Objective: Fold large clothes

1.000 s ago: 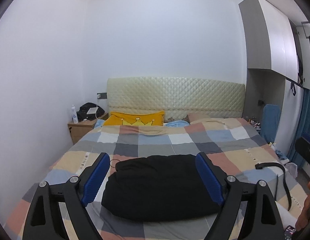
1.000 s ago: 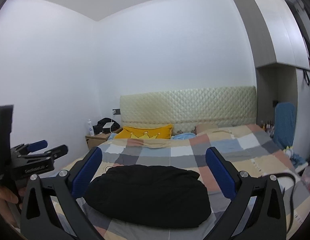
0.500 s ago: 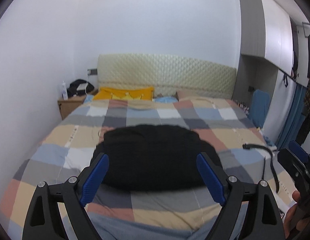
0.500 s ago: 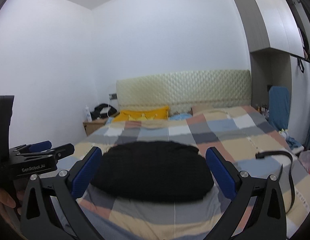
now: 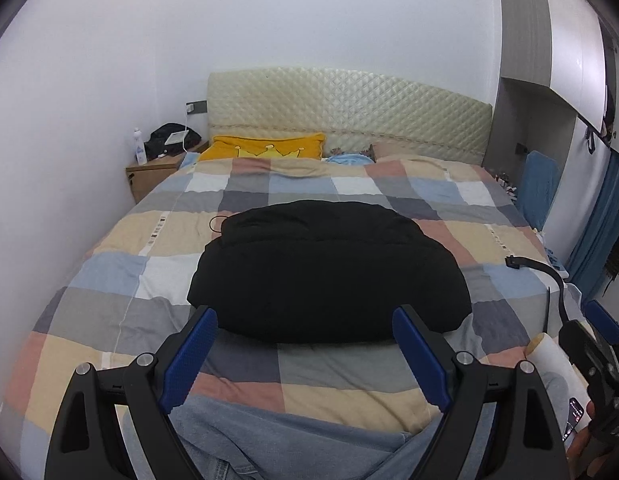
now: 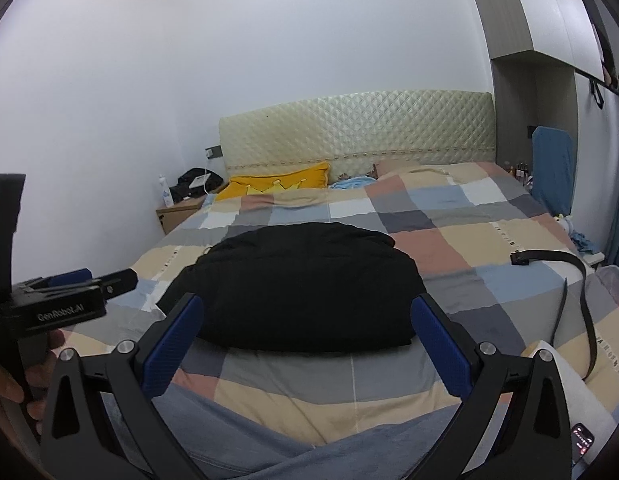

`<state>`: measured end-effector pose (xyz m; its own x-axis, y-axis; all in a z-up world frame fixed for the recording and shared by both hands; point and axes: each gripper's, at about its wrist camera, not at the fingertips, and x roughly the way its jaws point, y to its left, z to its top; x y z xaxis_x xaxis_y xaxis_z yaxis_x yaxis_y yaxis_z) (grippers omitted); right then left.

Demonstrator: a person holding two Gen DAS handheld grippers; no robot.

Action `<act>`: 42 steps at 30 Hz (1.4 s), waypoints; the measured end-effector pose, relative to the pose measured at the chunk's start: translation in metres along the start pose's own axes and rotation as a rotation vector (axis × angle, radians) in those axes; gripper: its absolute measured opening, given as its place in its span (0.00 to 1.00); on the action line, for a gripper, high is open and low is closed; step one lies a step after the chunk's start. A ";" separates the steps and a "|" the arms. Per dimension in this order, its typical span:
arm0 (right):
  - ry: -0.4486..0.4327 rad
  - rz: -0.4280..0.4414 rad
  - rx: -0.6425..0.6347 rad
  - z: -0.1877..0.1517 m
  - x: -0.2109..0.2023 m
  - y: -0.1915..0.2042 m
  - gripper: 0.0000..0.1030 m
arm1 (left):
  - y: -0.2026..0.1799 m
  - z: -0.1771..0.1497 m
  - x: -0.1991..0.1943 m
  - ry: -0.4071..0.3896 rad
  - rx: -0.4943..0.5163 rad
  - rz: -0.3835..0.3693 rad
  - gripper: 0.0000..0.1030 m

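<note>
A large black garment (image 5: pixel 325 268) lies bunched in a rounded heap in the middle of the bed's checked quilt (image 5: pixel 109 280). It also shows in the right wrist view (image 6: pixel 297 288). My left gripper (image 5: pixel 305 356) is open and empty, held above the quilt just short of the garment's near edge. My right gripper (image 6: pixel 307 344) is open and empty, likewise short of the near edge. The left gripper's body shows at the left edge of the right wrist view (image 6: pixel 61 300).
A black belt (image 6: pixel 569 292) lies on the quilt at the right. A yellow pillow (image 5: pixel 265 148) rests at the quilted headboard (image 5: pixel 349 108). A nightstand (image 5: pixel 153 172) stands at the left. Blue-grey denim (image 5: pixel 289 440) lies under both grippers. A phone (image 6: pixel 583 442) is at lower right.
Both grippers have tilted downward and drawn back toward the foot of the bed. The garment now sits higher in view. Both stay open.
</note>
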<state>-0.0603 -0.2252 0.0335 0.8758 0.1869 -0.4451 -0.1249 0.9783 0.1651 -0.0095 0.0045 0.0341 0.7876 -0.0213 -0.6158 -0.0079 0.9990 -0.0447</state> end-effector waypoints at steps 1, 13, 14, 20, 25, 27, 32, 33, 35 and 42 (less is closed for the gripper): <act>0.002 -0.003 0.001 0.000 0.001 0.000 1.00 | 0.000 0.000 -0.001 -0.001 -0.003 -0.002 0.87; 0.025 -0.026 0.016 0.000 0.009 -0.003 1.00 | 0.003 0.001 0.010 0.026 0.008 0.021 0.87; 0.028 -0.027 0.016 0.000 0.010 -0.003 1.00 | 0.004 0.000 0.011 0.028 0.005 0.021 0.87; 0.031 -0.024 0.016 -0.003 0.014 -0.003 1.00 | 0.007 -0.002 0.014 0.044 -0.021 0.014 0.87; 0.041 -0.041 0.018 -0.007 0.019 -0.005 1.00 | 0.009 -0.008 0.019 0.068 -0.016 0.040 0.87; 0.056 -0.040 0.014 -0.009 0.023 -0.005 1.00 | 0.008 -0.011 0.021 0.075 -0.013 0.045 0.87; 0.068 -0.041 0.013 -0.010 0.026 -0.005 1.00 | 0.009 -0.014 0.021 0.083 -0.023 0.049 0.87; 0.071 -0.043 0.014 -0.009 0.027 -0.005 1.00 | 0.009 -0.014 0.021 0.083 -0.024 0.052 0.87; 0.072 -0.042 0.003 -0.007 0.028 -0.004 1.00 | 0.009 -0.015 0.020 0.081 -0.023 0.054 0.87; 0.083 -0.028 -0.021 -0.006 0.032 0.002 1.00 | 0.011 -0.015 0.016 0.082 -0.032 0.058 0.87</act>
<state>-0.0355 -0.2170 0.0140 0.8376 0.1658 -0.5205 -0.1117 0.9847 0.1339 -0.0066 0.0143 0.0119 0.7322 0.0324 -0.6803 -0.0728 0.9969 -0.0308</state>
